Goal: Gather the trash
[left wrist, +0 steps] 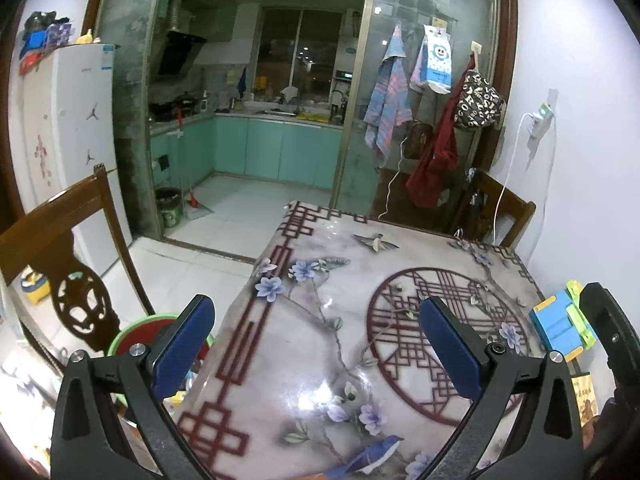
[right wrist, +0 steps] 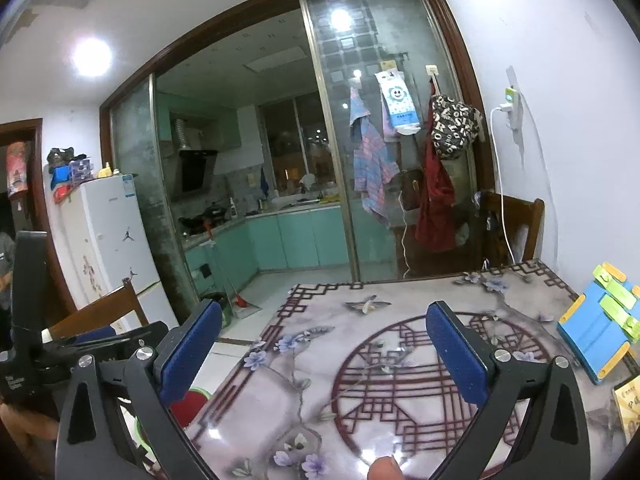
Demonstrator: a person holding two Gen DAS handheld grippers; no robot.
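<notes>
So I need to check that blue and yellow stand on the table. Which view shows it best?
The right wrist view: the blue and yellow stand shows whole, beside the table's right edge. The left wrist view shows it smaller, partly cut by the other hand-held gripper.

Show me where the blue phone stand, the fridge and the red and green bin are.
blue phone stand (right wrist: 591,330), right wrist view, on its blue back panel.
fridge (left wrist: 80,128), left wrist view, on its white door.
red and green bin (left wrist: 136,334), left wrist view, on its red top.
</notes>
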